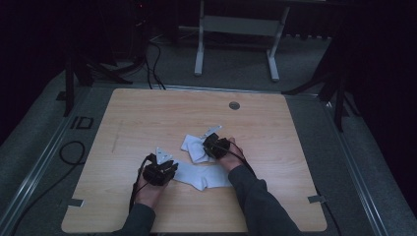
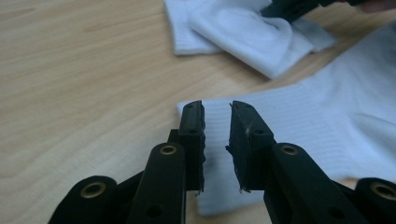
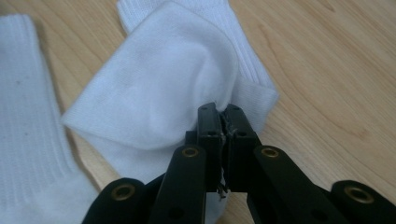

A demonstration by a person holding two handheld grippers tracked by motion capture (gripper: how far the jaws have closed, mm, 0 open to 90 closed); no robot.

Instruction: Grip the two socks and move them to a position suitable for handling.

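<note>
The right gripper (image 3: 223, 112) has its jaws pressed together on a fold of the crumpled white sock (image 3: 159, 88), pinching the cloth right at the tips, with the rest of that sock spreading out ahead and to the left of the jaws on the worktop (image 3: 327, 60). The left gripper (image 2: 217, 109) hangs over the cuff end of the flat sock (image 2: 327, 121); its jaws stand slightly spread, a narrow gap between them, and the ribbed edge lies just beyond and beneath the tips, not gripped as far as can be seen. In the high view the two socks lie side by side between the grippers, the flat one nearer the person. To do this step well, the pinch on the folded sock should hold both layers, since so shallow a bite at the tips could slip when the cloth is pulled. A slow, low draw away from the jaws' own line would likely open the fold without dragging the neighbouring sock. The left jaws are best lowered onto the cuff to hold it in place.
</note>
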